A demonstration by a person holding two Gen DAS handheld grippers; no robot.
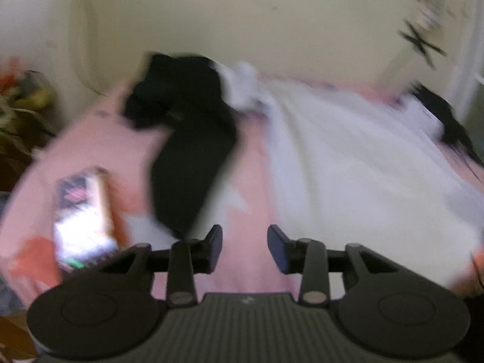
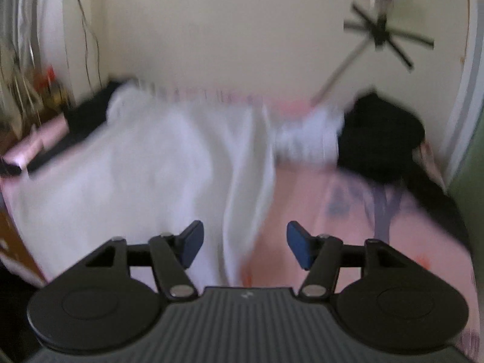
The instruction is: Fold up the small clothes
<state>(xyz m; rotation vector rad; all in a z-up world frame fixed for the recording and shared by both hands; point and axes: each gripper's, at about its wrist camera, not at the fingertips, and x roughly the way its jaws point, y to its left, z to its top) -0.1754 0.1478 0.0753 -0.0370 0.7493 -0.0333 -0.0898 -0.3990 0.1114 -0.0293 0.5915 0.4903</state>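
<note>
A white garment [image 1: 357,166] lies spread on a pink bedsheet [image 1: 248,181], to the right in the left wrist view and to the left in the right wrist view [image 2: 145,169]. A black garment [image 1: 187,145] lies crumpled beside it, with a small white piece [image 1: 242,87] at its top edge. In the right wrist view a black garment [image 2: 381,139] and a white bundle [image 2: 308,136] lie at the far right. My left gripper [image 1: 245,248] is open and empty above the sheet. My right gripper [image 2: 245,245] is open and empty over the white garment's edge. Both views are blurred.
A patterned box or packet [image 1: 81,214] lies on the sheet at the left. A cream wall [image 2: 227,30] stands behind the bed. A stand with black spokes [image 2: 381,36] rises at the right. Clutter [image 1: 21,96] sits beyond the bed's left edge.
</note>
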